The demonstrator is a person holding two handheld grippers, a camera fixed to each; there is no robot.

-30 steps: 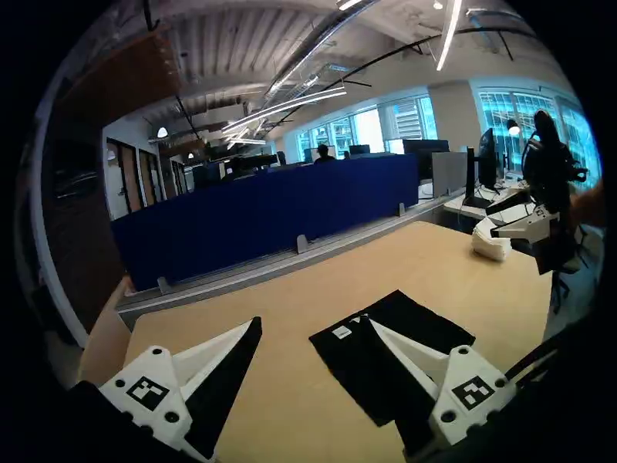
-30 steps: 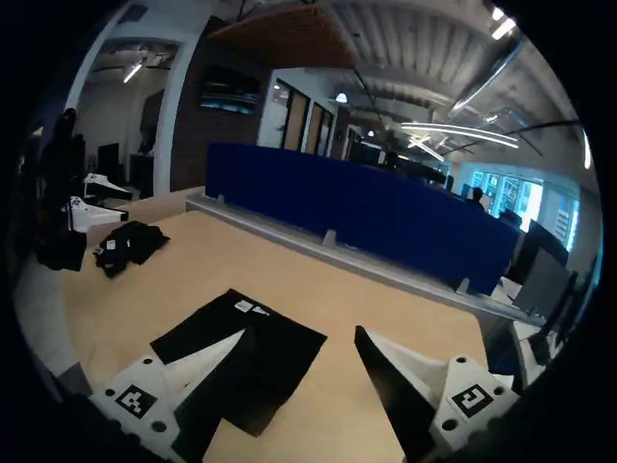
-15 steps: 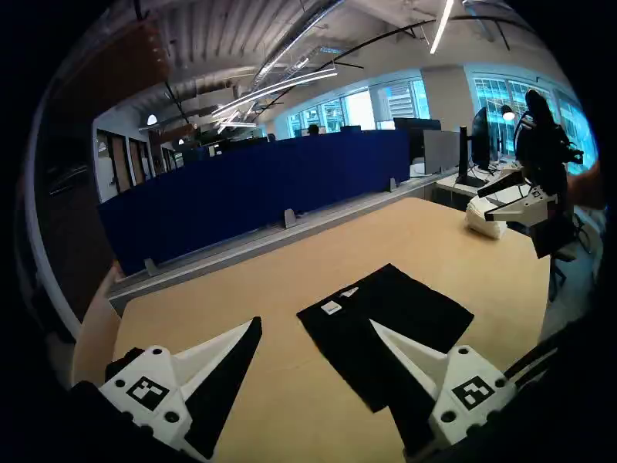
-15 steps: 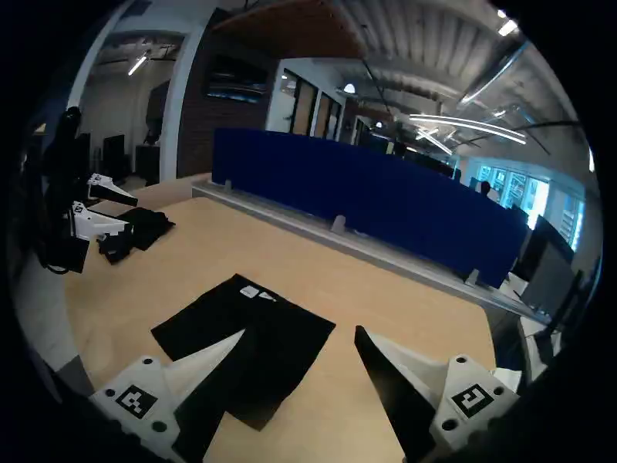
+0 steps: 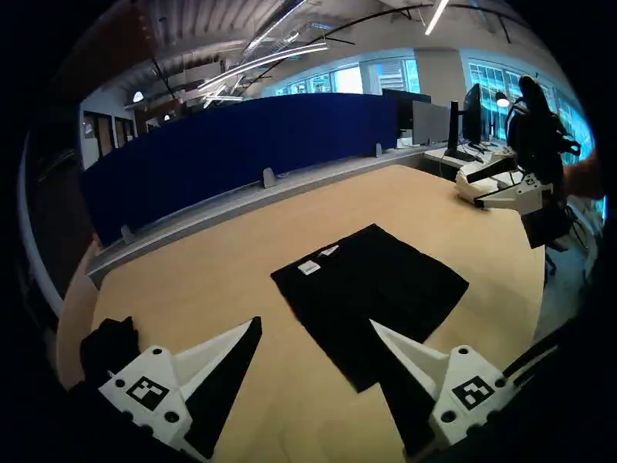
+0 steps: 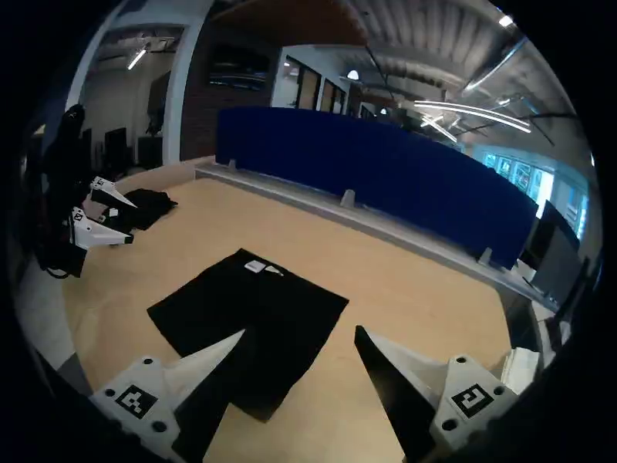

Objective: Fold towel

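Pale wood surface [image 5: 231, 278] takes up more of both views than a second ago, and the blue partition [image 5: 231, 154] sits higher; both cameras have tipped downward; judged as lining up over the work, not a grasp.

Black towel [image 5: 370, 289] lies flat near the middle of the surface, well apart from either edge pile; its outline is unchanged over the last second; it now shows whole ahead of the fingers in both views, where earlier the near part was hidden behind a finger; fold judged not yet begun.

Left tool [image 5: 314, 322]: jaws wide, holding nothing, above the towel's near edge; no contact seen.
Right tool [image 6: 301, 332]: jaws wide, holding nothing, likewise clear of the cloth; next step is probably to close on an edge or corner each.

White folded pile [image 5: 470, 181] at the far right of the surface; dark crumpled cloth [image 6: 143, 207] at the far left; neither disturbed.

Writing: two small white tags [image 5: 310, 267] at the towel's far edge, too small to read; square black-and-white coded markers [image 5: 146, 392] on the tool fingers carry no text; no brand visible.
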